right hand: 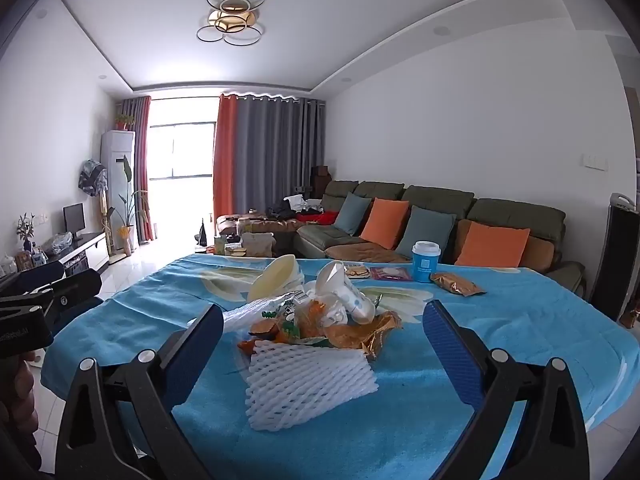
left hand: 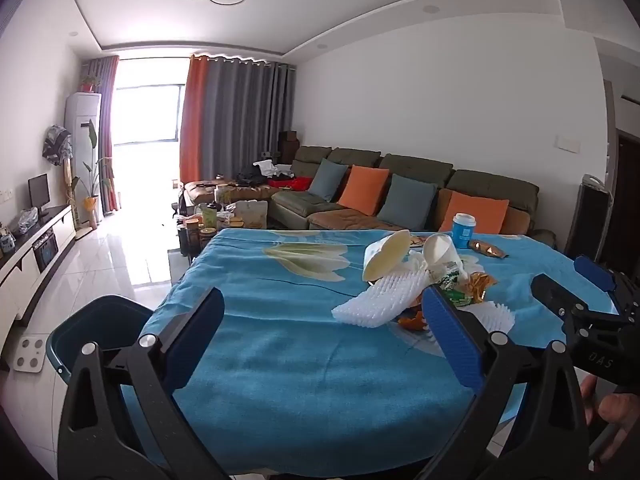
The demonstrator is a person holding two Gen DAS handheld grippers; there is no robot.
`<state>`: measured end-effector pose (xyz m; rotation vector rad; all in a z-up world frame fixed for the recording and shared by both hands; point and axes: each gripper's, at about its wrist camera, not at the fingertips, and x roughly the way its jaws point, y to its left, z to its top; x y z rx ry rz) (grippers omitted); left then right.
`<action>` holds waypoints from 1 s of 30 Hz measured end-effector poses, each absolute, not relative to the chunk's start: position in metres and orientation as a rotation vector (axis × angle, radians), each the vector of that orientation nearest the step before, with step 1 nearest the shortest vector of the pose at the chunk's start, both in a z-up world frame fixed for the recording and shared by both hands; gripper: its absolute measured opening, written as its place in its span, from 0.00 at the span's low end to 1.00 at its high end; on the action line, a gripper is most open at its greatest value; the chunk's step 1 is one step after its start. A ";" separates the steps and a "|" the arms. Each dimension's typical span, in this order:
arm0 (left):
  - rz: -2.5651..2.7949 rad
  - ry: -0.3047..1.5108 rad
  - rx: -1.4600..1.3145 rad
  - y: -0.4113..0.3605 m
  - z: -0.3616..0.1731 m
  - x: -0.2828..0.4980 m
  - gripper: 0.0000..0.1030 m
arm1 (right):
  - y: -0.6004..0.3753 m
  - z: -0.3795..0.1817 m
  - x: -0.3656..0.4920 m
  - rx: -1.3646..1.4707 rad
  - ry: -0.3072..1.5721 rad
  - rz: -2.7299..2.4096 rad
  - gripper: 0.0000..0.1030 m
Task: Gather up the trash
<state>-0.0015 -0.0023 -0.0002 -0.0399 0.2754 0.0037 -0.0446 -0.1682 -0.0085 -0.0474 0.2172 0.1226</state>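
Observation:
A trash pile lies on the blue-clothed table: white foam netting, two tipped paper cups, a green wrapper and crumpled gold foil. My left gripper hovers open over bare cloth, left of the pile. My right gripper is open and faces the pile, the netting lying just ahead between its fingers, untouched. Each gripper shows at the edge of the other's view.
A blue lidded cup, a gold packet and flat snack packets sit at the table's far side. A dark teal bin stands on the floor by the table's left corner. A sofa is behind.

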 end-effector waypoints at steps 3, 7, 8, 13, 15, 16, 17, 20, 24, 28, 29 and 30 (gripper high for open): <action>-0.009 0.310 -0.060 0.001 0.002 0.000 0.95 | -0.172 -0.009 -0.043 -0.034 0.220 0.118 0.94; -0.002 0.305 -0.062 0.003 0.003 0.006 0.95 | -0.167 -0.007 -0.046 -0.040 0.209 0.117 0.94; 0.000 0.305 -0.062 0.001 0.003 0.008 0.95 | -0.166 -0.007 -0.046 -0.040 0.209 0.116 0.94; 0.001 0.290 -0.086 0.006 0.003 0.004 0.95 | -0.169 -0.009 -0.046 -0.036 0.208 0.122 0.94; 0.008 0.289 -0.085 0.006 0.003 0.005 0.95 | -0.168 -0.009 -0.048 -0.039 0.205 0.115 0.94; 0.009 0.285 -0.085 0.005 0.003 0.004 0.95 | -0.168 -0.008 -0.049 -0.036 0.204 0.115 0.94; 0.010 0.283 -0.088 0.006 0.003 0.005 0.95 | -0.170 -0.008 -0.044 -0.036 0.208 0.121 0.94; 0.010 0.283 -0.094 0.007 0.002 0.005 0.95 | -0.172 -0.006 -0.042 -0.032 0.210 0.122 0.94; 0.016 0.283 -0.104 0.009 0.002 0.006 0.95 | -0.172 -0.007 -0.041 -0.030 0.210 0.126 0.94; 0.020 0.281 -0.106 0.010 0.001 0.005 0.95 | -0.173 -0.006 -0.042 -0.029 0.210 0.124 0.94; 0.021 0.280 -0.106 0.010 0.001 0.005 0.95 | -0.173 -0.006 -0.042 -0.029 0.209 0.125 0.94; 0.022 0.279 -0.106 0.010 0.002 0.005 0.95 | -0.174 -0.006 -0.042 -0.027 0.209 0.124 0.94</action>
